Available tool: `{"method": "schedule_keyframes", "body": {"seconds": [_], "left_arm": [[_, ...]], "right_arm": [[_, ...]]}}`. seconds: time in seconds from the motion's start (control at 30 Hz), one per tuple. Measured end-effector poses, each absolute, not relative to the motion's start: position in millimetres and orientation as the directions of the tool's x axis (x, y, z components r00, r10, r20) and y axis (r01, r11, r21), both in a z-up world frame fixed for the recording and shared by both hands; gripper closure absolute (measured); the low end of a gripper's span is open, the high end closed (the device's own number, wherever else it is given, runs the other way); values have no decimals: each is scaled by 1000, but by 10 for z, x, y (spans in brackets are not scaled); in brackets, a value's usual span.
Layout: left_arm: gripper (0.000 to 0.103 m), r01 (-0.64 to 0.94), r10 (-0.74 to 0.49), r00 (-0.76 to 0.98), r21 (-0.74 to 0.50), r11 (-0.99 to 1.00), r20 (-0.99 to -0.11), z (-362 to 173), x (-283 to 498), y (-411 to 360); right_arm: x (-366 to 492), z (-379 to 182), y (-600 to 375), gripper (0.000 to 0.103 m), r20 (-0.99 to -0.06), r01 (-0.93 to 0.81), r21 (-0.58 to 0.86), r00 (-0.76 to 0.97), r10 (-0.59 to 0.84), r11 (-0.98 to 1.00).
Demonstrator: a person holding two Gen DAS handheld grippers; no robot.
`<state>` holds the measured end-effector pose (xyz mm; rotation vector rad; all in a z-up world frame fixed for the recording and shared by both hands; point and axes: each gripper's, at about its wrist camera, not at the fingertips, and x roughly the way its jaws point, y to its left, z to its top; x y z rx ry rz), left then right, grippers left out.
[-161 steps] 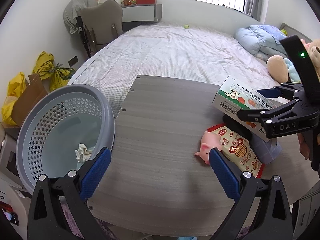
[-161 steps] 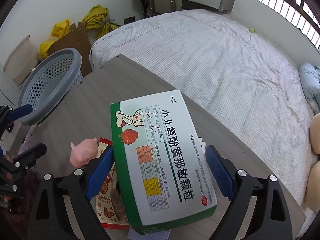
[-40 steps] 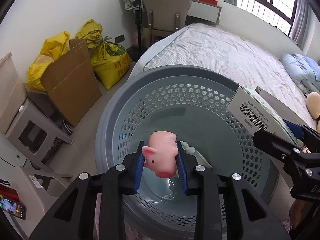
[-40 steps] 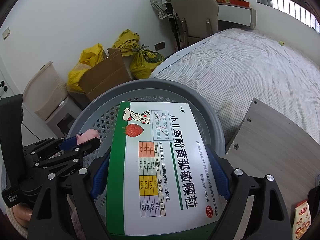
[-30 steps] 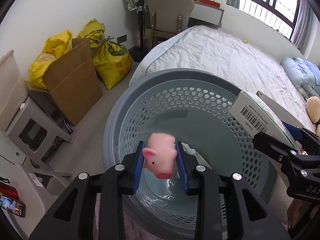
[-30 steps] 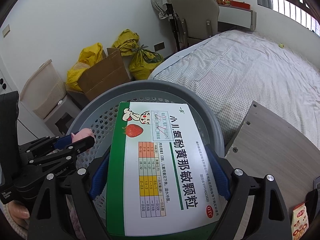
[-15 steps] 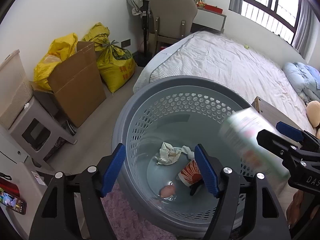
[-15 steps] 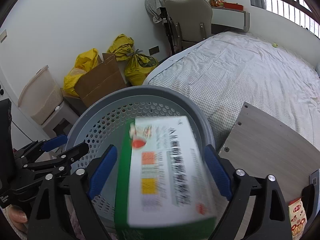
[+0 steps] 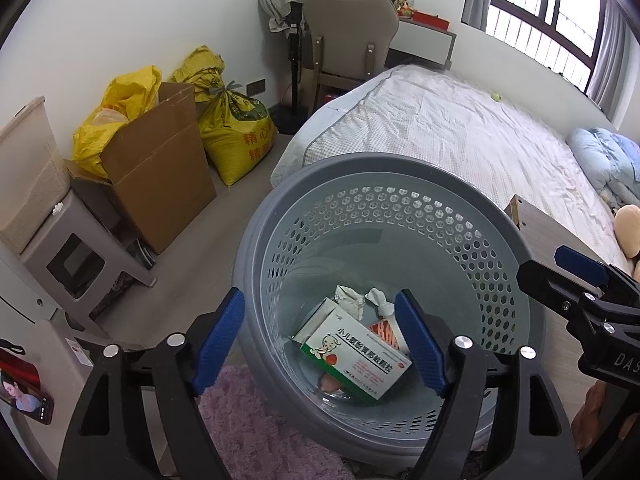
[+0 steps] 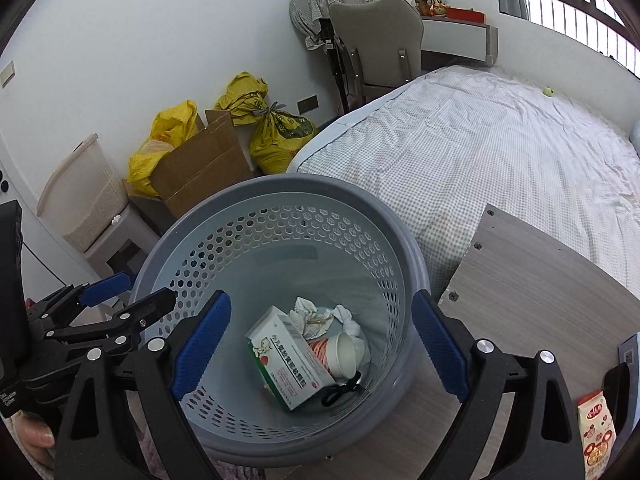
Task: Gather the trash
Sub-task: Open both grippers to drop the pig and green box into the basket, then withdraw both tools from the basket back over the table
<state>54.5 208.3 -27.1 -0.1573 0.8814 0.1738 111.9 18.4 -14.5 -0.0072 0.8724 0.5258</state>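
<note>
In the left wrist view, the left gripper [image 9: 320, 340] is held above the grey perforated basket [image 9: 372, 172] with its jaws spread wide and nothing between them; those jaws have just been opening. At the bottom of the basket a green-and-white medicine box [image 9: 356, 356] is seen lying tilted, with crumpled paper [image 9: 352, 300] just behind it, a paper cup [image 9: 384, 332] partly hidden beside it, and a small pink shape under the box edge, probably the pig toy [image 9: 330, 380]. The right gripper [image 9: 576, 276] is visible at the right edge, over the basket rim. A yellow sack [image 9: 236, 136] and a cardboard box [image 9: 160, 168] stand by the wall.

In the right wrist view, the right gripper [image 10: 320, 344] is likewise released and empty over the basket [image 10: 280, 184]. The medicine box [image 10: 288, 360] is seen resting on the basket floor, touching the paper cup [image 10: 340, 352] and the crumpled paper [image 10: 308, 316]. The wooden counter [image 10: 540, 280] lies just beside the basket, and a red-and-white snack packet [image 10: 596, 432] is left on it at the lower right edge.

The drop step is judged finished for both grippers. The next move calls for the right gripper, which is nearer, to be swung back over the counter, lowered over the snack packet, and clenched on it before a return to the basket.
</note>
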Motion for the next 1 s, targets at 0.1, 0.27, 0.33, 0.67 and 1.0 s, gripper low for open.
{"method": "schedule_keyframes", "body": {"seconds": [0.1, 0.27, 0.33, 0.67, 1.0], "left_arm": [[21, -225, 96, 629, -62, 972, -771, -247, 517, 2089], [16, -229, 99, 631, -63, 971, -769, -229, 491, 2077], [16, -228, 101, 633, -60, 972, -768, -221, 477, 2067], [14, -210, 89, 646, -65, 975, -758, -171, 389, 1996], [13, -171, 65, 662, -66, 983, -746, -109, 277, 1808]], "right_arm": [[1093, -139, 170, 15, -729, -440, 205, 527, 437, 874], [1060, -131, 129, 15, -727, -430, 203, 535, 430, 879], [1038, -132, 116, 15, -726, -425, 204, 539, 428, 882], [892, -105, 7, 15, -719, -403, 192, 562, 408, 895], [703, -46, -147, 15, -710, -373, 179, 592, 382, 910]]}}
